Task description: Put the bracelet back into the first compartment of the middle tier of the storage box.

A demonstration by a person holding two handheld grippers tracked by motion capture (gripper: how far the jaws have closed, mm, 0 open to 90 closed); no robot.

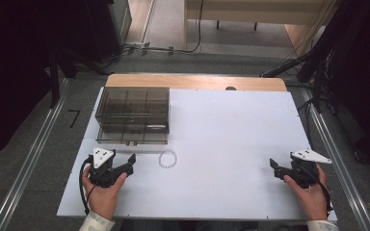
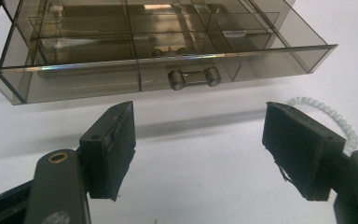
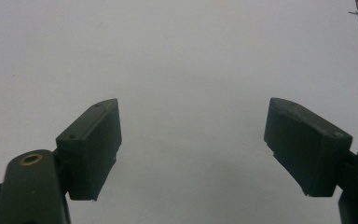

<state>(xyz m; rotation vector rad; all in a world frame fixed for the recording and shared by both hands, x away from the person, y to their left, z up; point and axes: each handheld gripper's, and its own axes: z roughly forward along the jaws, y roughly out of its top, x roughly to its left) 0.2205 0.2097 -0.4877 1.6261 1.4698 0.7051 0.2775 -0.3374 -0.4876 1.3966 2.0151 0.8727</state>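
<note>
A smoky transparent drawer box (image 1: 133, 114) stands at the table's left back, its compartments visible through the walls. Its front drawer carries a small bar handle (image 2: 194, 78). A pale bead bracelet (image 1: 167, 159) lies on the white tabletop just in front of the box; in the left gripper view the bracelet (image 2: 328, 113) curls behind the right jaw. My left gripper (image 1: 127, 164) is open, held low near the front left, pointing at the drawer. At the front right my right gripper (image 1: 275, 167) is open over bare white surface (image 3: 191, 70), nothing between its jaws.
The white board (image 1: 231, 134) covers a wooden table whose far edge (image 1: 197, 82) shows. Metal rails (image 1: 33, 154) run along the floor on both sides, and cables (image 1: 173, 49) lie beyond the table. Dark curtains stand left and right.
</note>
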